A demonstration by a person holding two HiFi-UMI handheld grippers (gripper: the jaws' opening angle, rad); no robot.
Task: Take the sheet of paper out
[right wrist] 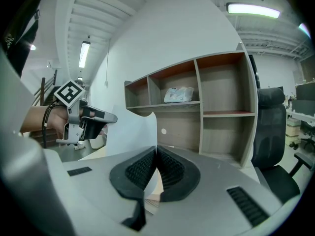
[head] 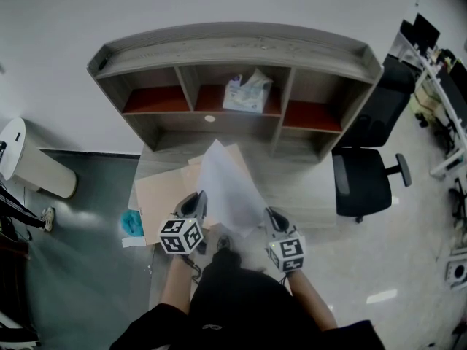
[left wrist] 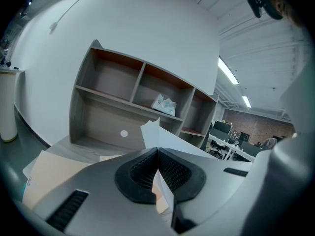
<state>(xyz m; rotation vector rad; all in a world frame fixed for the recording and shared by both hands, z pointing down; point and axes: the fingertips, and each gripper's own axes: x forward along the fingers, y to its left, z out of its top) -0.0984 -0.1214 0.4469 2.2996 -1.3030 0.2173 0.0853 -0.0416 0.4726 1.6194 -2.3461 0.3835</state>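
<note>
Since the left tool [head: 197, 201] and right tool [head: 273, 216] each clamp the sheet of paper [head: 226, 184], we should lift both evenly, lest it tear.

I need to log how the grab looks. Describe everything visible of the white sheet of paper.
The sheet of paper is plain white, thin and blank on the side that shows. It is held up above the desk, tilted and slightly bowed, with its far corner pointing toward the shelf unit. The left tongs are shut on its near left edge and the right tongs on its near right edge. A tan board lies beneath; contact with it cannot be told.
</note>
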